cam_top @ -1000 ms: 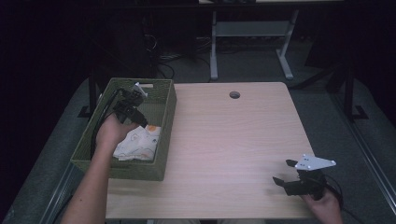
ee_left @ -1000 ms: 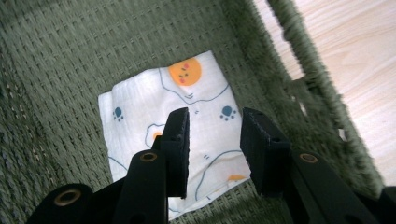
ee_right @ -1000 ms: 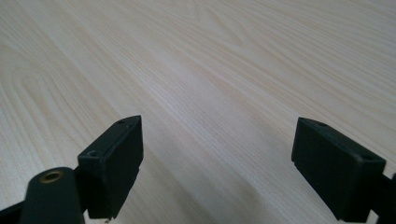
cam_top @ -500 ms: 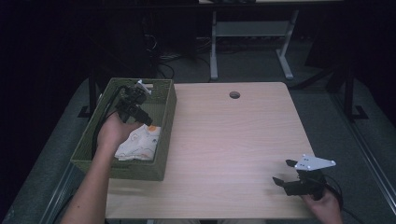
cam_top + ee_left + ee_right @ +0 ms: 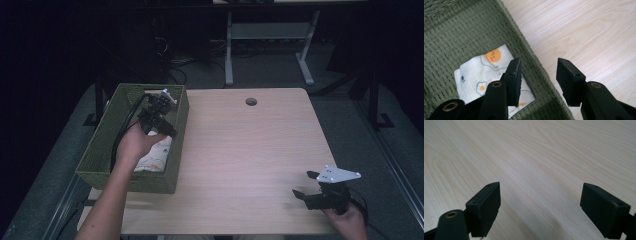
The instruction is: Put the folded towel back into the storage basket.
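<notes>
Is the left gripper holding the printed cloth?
No, the left gripper has its jaws apart and empty above the printed cloth lying in the basket.

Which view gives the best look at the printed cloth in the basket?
The left gripper view: the cloth lies close, its fried-egg print clear, one jaw covering part. The high view shows it small, partly behind the hand. The right gripper view faces bare tabletop.

Room dark. Light wood table, round cable hole near far edge. Grey floor beyond, white desk frame standing there, cables tangled left of it.
</notes>
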The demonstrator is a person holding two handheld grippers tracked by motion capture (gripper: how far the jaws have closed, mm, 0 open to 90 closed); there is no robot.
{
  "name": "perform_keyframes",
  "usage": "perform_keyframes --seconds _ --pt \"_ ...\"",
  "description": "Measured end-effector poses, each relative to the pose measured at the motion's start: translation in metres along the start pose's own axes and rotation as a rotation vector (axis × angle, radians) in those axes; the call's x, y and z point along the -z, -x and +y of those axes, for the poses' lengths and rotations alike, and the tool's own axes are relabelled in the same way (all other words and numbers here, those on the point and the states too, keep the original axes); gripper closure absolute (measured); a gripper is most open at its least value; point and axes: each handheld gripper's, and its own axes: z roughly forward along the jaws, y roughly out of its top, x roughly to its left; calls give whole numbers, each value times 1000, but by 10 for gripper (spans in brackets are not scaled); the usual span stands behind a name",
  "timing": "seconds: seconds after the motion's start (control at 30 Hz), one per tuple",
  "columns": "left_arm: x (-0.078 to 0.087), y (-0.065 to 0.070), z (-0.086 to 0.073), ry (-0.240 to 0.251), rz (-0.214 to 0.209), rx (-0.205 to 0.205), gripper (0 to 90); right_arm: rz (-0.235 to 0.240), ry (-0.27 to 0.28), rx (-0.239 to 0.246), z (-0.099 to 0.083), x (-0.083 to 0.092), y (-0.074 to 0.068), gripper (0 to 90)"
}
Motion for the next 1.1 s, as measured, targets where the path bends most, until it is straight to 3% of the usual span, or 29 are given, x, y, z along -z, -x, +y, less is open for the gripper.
perform_keyframes --seconds 0.53,1.1 --pt "0 18 8 13 3 -31 531 0 -3 -3 0 -1 0 164" --pt "-6 46 19 20 7 -96 504 -3 -3 -6 -1 1 0 164"
